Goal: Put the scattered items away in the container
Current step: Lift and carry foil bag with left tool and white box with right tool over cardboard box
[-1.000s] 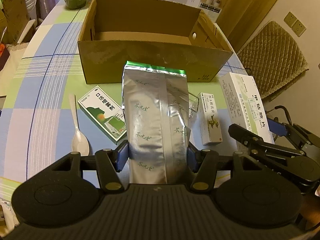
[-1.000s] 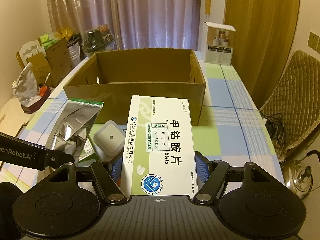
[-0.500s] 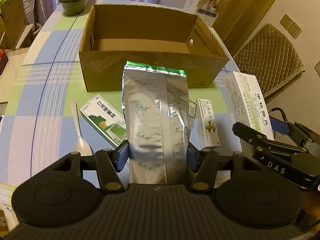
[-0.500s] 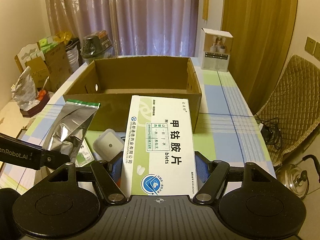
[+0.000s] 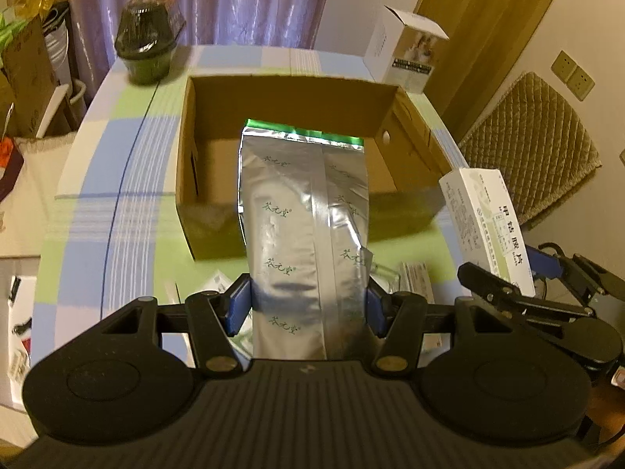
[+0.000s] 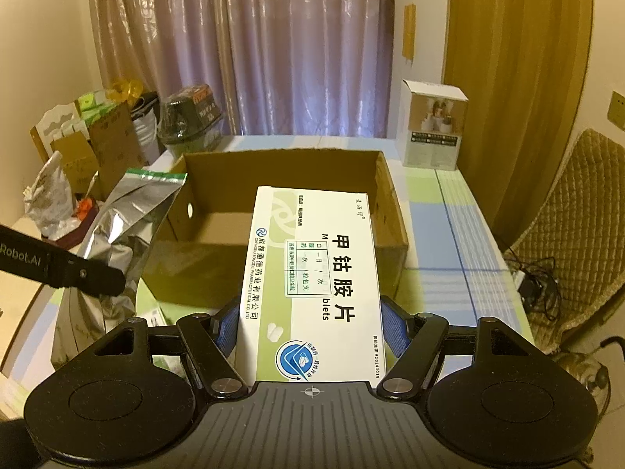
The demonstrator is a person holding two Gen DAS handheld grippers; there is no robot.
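The left gripper pinched a silver foil pouch, the right gripper a white-and-green medicine box, both raised near the open brown cardboard box.

Right hand-held gripper clamps medicine box before cardboard box.

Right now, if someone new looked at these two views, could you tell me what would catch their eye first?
Most striking is the crinkled silver foil pouch, clamped in the left gripper and held up before the open cardboard box mid-table. Next comes the white and green medicine box, gripped by the right gripper just short of the same carton. At the table's far end stand a dark lidded bowl and a white carton.
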